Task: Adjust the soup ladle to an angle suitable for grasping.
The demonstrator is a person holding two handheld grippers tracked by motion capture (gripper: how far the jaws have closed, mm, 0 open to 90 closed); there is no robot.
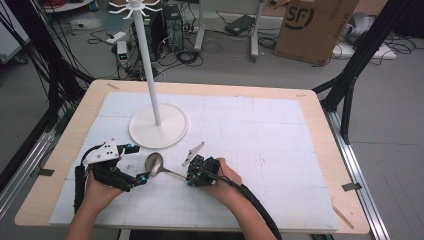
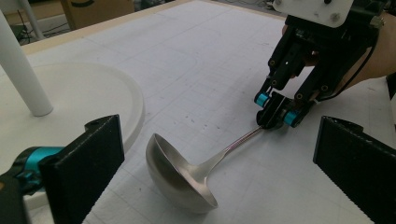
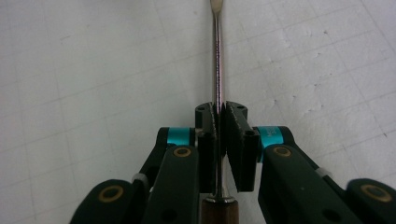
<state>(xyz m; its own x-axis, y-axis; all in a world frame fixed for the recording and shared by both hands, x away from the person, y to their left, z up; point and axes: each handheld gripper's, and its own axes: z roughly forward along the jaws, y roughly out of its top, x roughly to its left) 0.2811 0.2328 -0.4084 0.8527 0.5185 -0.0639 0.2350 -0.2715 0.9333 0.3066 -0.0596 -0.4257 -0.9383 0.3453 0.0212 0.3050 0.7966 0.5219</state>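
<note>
High view: a steel ladle (image 1: 159, 166) lies on the white gridded mat (image 1: 270, 145) near the front edge, between the two hands. Its long axis runs from the bowl at the person's left to the handle at the right, slightly slanted. The right gripper (image 1: 192, 176) sits at the handle end; the left gripper (image 1: 141, 178) sits just beside the bowl, on its near side.

Right gripper view: the jaws are closed on the thin polished shaft of the ladle (image 3: 217, 65), which passes straight up between the two pads, in line with the gripper's own axis. A dark brown grip, possibly wood, shows below the pads at the bottom edge.

Left gripper view: the left jaws stand wide apart and hold nothing. The bowl lies ahead of and between them, tipped on its side with the hollow facing away to the left. The right gripper (image 2: 276, 115) is seen farther off, clamped on the shaft.

Materials: ladle (image 2: 187, 175) is mirror-finished metal, a deep round bowl with a thin rim and a narrow, smooth shaft, judged slippery to pinch. The mat is matt and slightly marked. A white stand (image 1: 158, 125) with a round flat base and a tall pole sits behind the ladle, close to the bowl.

Judgement: the left gripper is nearer the bowl, the right already controls the handle.
</note>
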